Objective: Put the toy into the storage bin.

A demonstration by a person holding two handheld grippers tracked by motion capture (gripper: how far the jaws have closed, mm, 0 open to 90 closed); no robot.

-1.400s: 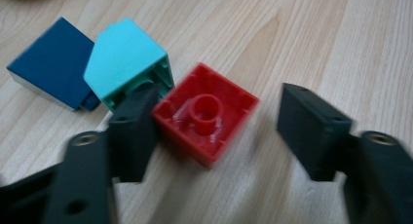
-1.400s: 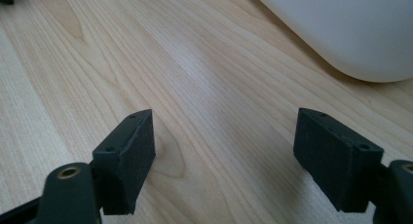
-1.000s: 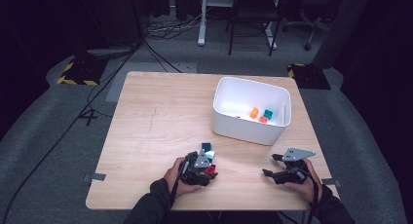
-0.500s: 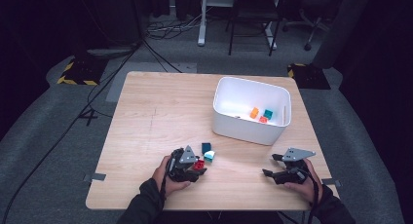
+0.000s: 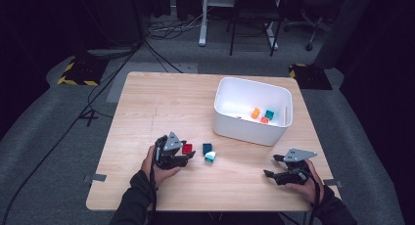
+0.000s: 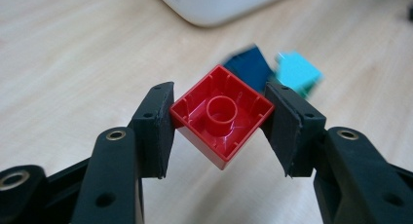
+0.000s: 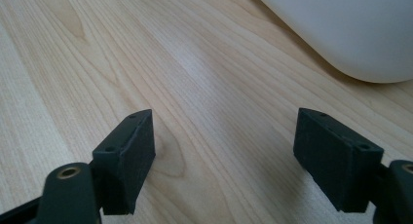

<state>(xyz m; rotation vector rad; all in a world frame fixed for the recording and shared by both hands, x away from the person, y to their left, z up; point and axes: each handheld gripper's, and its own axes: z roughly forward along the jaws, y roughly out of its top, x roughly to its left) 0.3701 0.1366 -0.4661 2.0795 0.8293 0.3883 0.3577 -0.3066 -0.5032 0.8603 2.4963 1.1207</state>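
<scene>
Fingers (image 6: 153, 129) clamping red brick's (image 6: 221, 114) hollow underside

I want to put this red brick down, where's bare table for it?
Bare: the wood left of the white bin, and between the two grippers. Crowded: right beside the red brick, where the dark blue brick and light blue brick sit.

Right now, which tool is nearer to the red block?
Left. The left tool is shut on the red block, pads on two of its sides. The right tool sits open far off by the table's near right edge.
</scene>
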